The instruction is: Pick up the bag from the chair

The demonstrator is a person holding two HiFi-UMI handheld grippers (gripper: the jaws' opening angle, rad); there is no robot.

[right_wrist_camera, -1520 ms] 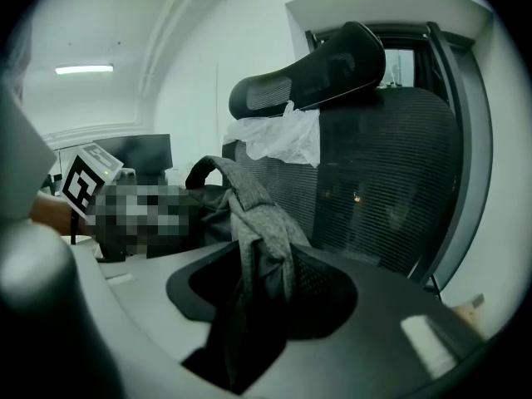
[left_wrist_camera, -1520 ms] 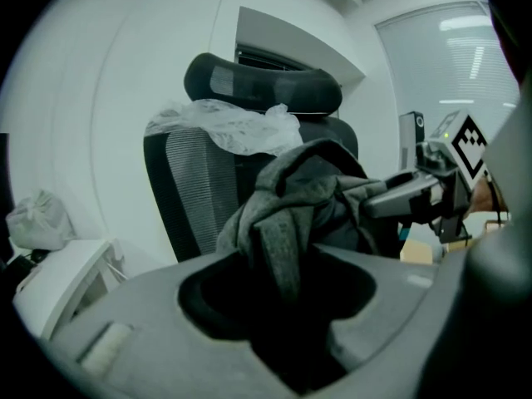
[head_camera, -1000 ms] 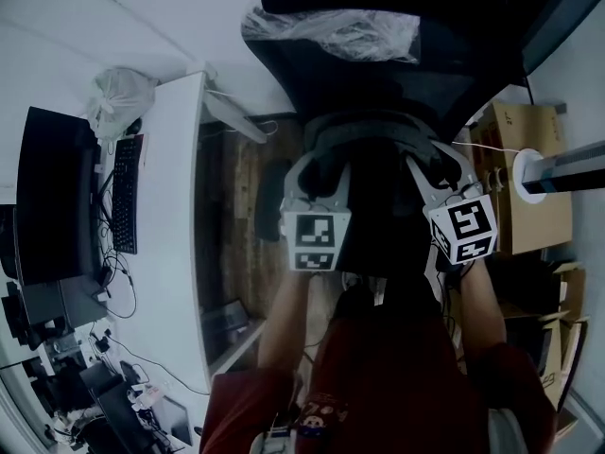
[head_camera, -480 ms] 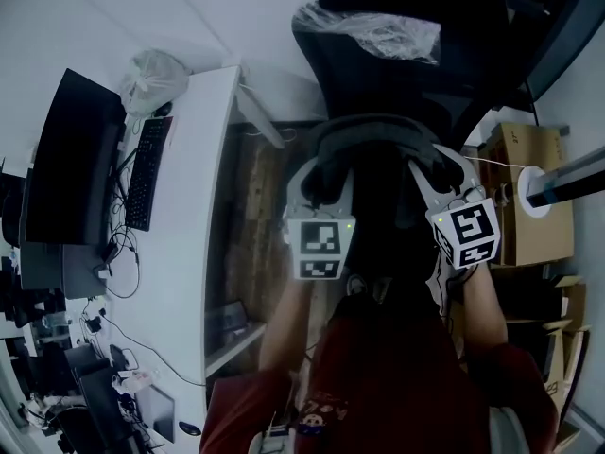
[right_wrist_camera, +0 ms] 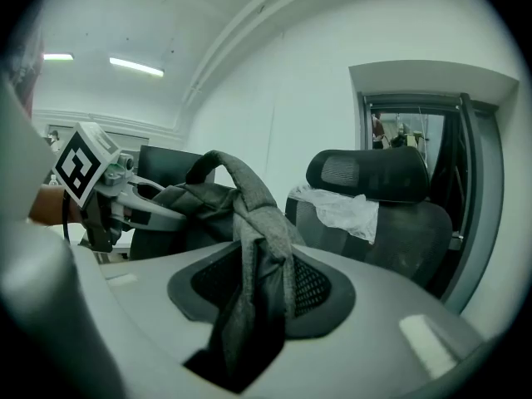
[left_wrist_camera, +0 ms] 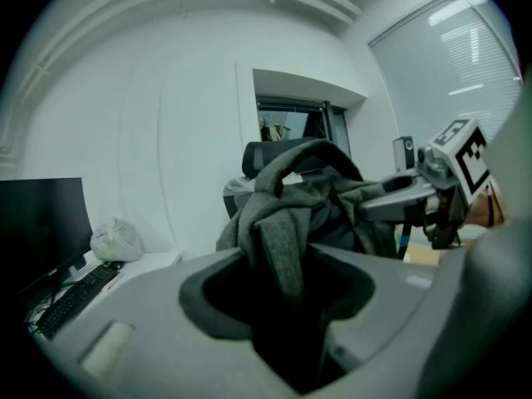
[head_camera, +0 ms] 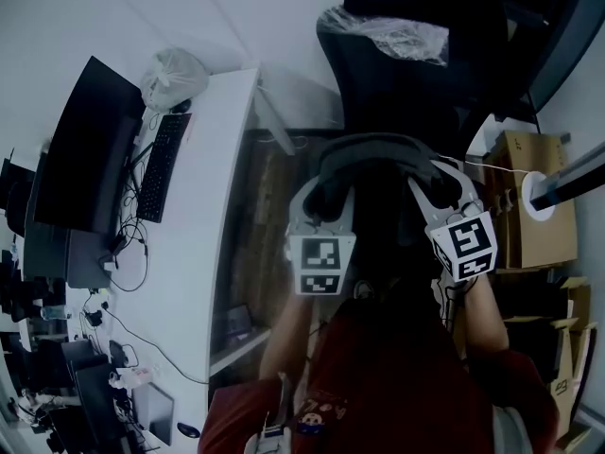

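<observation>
Left gripper (left_wrist_camera: 283, 281) and right gripper (right_wrist_camera: 249, 306) are each clamped on the grey bag (head_camera: 369, 154), held up just in front of the chair (head_camera: 406, 74), so I should raise both evenly without loosening.

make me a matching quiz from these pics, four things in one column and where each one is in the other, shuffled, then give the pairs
Things
1. grey bag
2. keyboard
3. clear plastic sheet
4. cardboard box

Places
A. draped over the top of the chair
B. right of the chair in the head view
C. gripped by the left gripper and the right gripper
D. on the white desk, beside the monitor

Pairs: 1-C, 2-D, 3-A, 4-B
</observation>
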